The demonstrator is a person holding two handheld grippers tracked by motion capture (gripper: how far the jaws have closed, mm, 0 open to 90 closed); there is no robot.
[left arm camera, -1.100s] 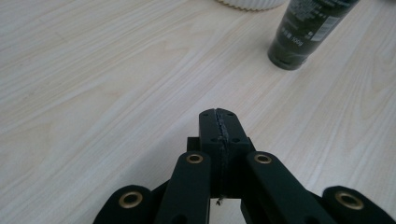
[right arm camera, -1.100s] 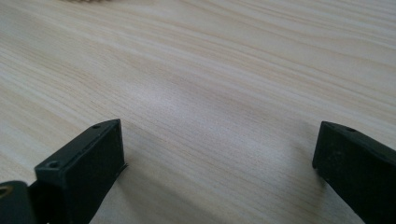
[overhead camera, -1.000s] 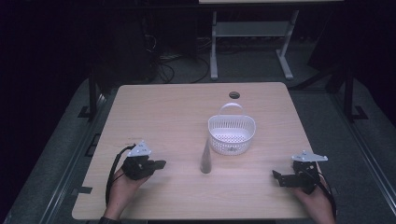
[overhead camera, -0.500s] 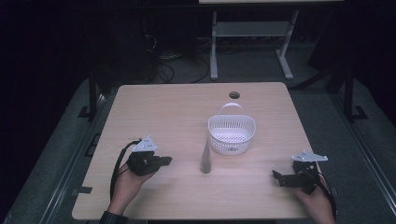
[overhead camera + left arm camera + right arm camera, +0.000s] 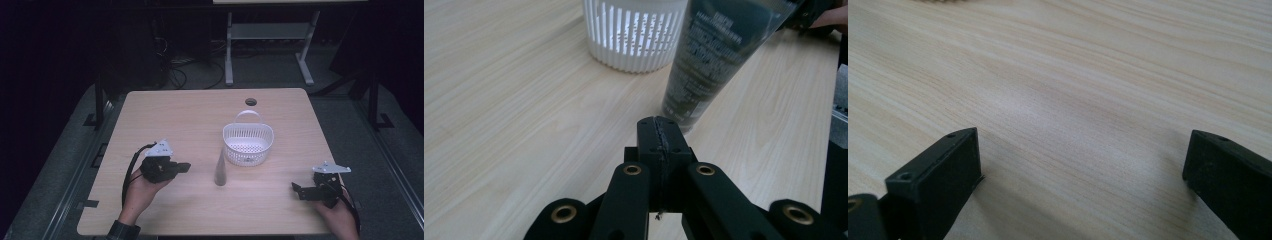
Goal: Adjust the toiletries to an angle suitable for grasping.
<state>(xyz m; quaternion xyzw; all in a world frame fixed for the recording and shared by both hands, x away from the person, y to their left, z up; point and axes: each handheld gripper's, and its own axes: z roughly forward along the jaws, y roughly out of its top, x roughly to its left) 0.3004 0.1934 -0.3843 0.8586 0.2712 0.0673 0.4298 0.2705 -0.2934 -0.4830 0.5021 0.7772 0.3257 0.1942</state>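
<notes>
While the left gripper [image 5: 659,131], jaws pressed together and empty, nears the upright dark soft plastic tube [image 5: 714,55] mid-desk, its light, squashy body likely wants gripping low; the right gripper [image 5: 1080,165] gapes empty.

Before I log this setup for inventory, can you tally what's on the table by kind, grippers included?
Dark tube, standing upright: 1
White slatted basket with handle: 1
Hand-held grippers: 2, the left gripper with jaws shut and empty, the right gripper with jaws open and empty
Total: 4
</notes>
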